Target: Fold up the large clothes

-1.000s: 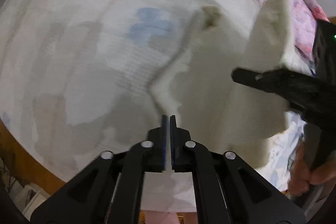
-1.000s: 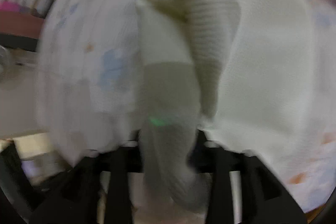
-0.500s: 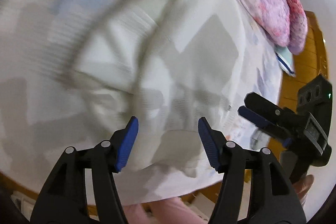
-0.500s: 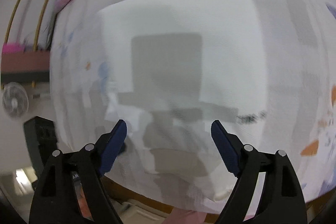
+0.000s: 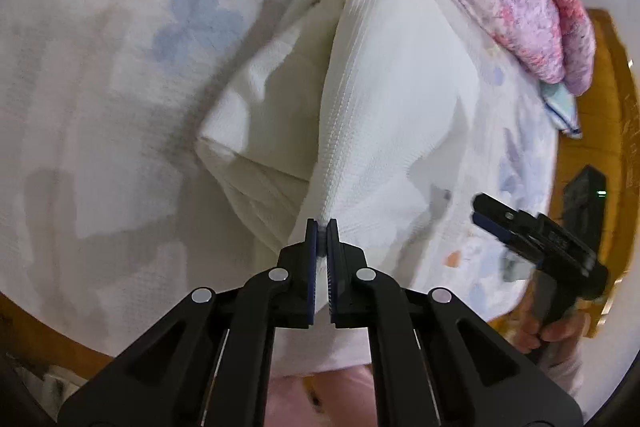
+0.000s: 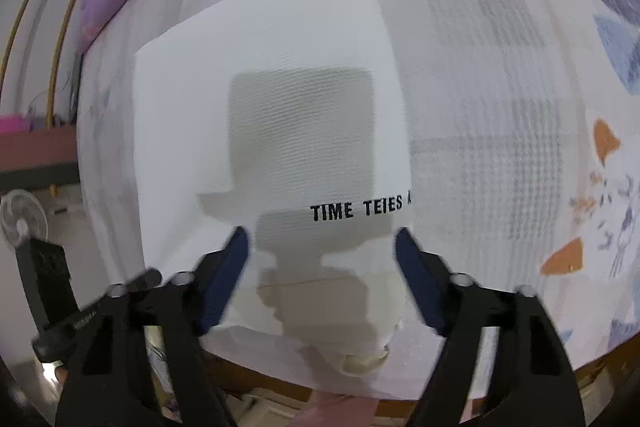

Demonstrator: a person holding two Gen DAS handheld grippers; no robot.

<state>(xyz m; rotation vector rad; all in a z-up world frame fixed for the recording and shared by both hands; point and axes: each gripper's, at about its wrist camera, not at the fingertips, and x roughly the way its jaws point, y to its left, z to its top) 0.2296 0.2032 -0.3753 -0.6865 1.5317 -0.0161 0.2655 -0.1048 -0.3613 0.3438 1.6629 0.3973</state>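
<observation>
With the left gripper (image 5: 321,227) clamped on the shirt (image 5: 384,99) edge and the right gripper (image 6: 322,247), just narrowing, half-open and empty, a one-sided pull could unravel the fold.

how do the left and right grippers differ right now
The left gripper is shut, pinching a raised fold of the white garment; the right gripper is open with nothing pinched, its jaws having just been closing. The left lifts cloth into a ridge; the right hangs over flat cloth. Both have blue pads.
</observation>
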